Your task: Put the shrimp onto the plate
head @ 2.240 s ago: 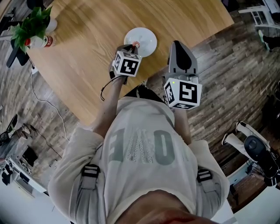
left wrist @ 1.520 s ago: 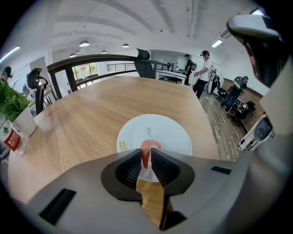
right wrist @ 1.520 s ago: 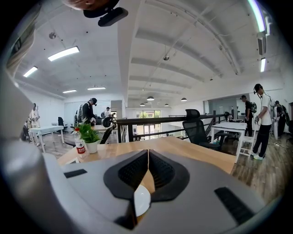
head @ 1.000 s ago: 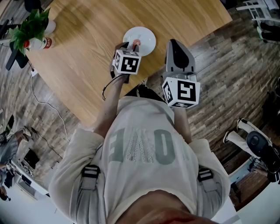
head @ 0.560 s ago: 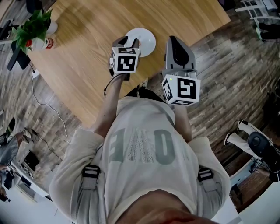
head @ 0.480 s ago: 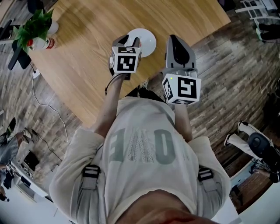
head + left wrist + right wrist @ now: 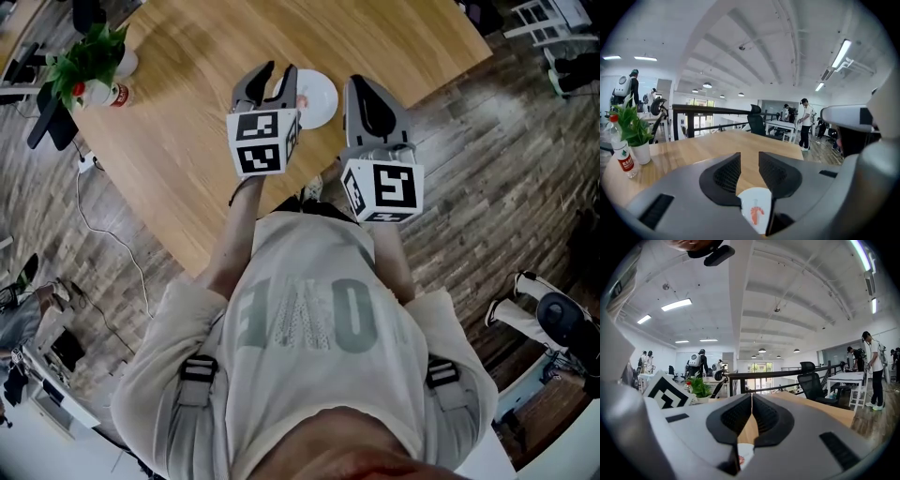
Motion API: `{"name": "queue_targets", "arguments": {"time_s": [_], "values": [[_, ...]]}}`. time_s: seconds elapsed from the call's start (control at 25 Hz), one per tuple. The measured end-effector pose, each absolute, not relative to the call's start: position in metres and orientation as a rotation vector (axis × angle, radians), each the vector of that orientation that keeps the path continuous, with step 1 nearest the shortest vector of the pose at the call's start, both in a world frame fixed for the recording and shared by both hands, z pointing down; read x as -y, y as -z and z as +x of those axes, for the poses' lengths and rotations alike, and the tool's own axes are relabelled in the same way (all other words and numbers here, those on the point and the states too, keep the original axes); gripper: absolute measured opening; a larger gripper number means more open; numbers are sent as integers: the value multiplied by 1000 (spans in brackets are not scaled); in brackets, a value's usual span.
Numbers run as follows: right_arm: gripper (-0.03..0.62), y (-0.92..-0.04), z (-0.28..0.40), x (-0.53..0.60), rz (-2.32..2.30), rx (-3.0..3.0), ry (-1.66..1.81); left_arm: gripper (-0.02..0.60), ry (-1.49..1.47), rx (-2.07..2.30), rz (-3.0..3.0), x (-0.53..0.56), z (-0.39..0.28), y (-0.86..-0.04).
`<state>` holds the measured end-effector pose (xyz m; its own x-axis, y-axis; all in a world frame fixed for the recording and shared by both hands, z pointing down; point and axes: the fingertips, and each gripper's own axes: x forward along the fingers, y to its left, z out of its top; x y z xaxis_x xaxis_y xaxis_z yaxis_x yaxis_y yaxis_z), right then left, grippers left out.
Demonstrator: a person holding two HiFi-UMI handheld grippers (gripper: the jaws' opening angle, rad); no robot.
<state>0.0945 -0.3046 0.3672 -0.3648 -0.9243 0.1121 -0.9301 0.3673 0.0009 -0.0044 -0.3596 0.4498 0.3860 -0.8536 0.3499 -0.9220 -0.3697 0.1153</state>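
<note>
Looking down in the head view, we saw the white plate (image 7: pixel 321 97) on the wooden table (image 7: pixel 187 122). The shrimp (image 7: pixel 302 99) lay on it, beside the left gripper (image 7: pixel 278 73) and near the right gripper (image 7: pixel 360 89).

In the left gripper view, the shrimp (image 7: pixel 756 213) lay alone on the plate (image 7: pixel 762 198), its long axis running away from us. The left gripper (image 7: pixel 749 164) above had its jaws apart; they had just been closing a little, with nothing between them.

In the right gripper view, the right gripper (image 7: pixel 751 406) was closed and empty, with the plate (image 7: pixel 746 450) below.
</note>
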Motion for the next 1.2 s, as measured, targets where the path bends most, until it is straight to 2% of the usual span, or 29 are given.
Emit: {"name": "queue_targets", "arguments": {"time_s": [0.2,0.36,0.48,0.8,1.2], "values": [[20,-359,89,301,1701,2530,-46,95,-104,1681,2533,344,-6,-385],[20,-354,84,298,1697,2538,-11,11,113,1775,2553,334,-17,-339],[20,-353,80,298,1694,2543,-5,9,257,1770,2529,329,-26,-320],[20,-351,83,298,1736,2507,23,9,422,1871,2728,303,-25,-285],[18,-350,85,301,1743,2501,49,9,385,1891,2744,305,-21,-288]]}}
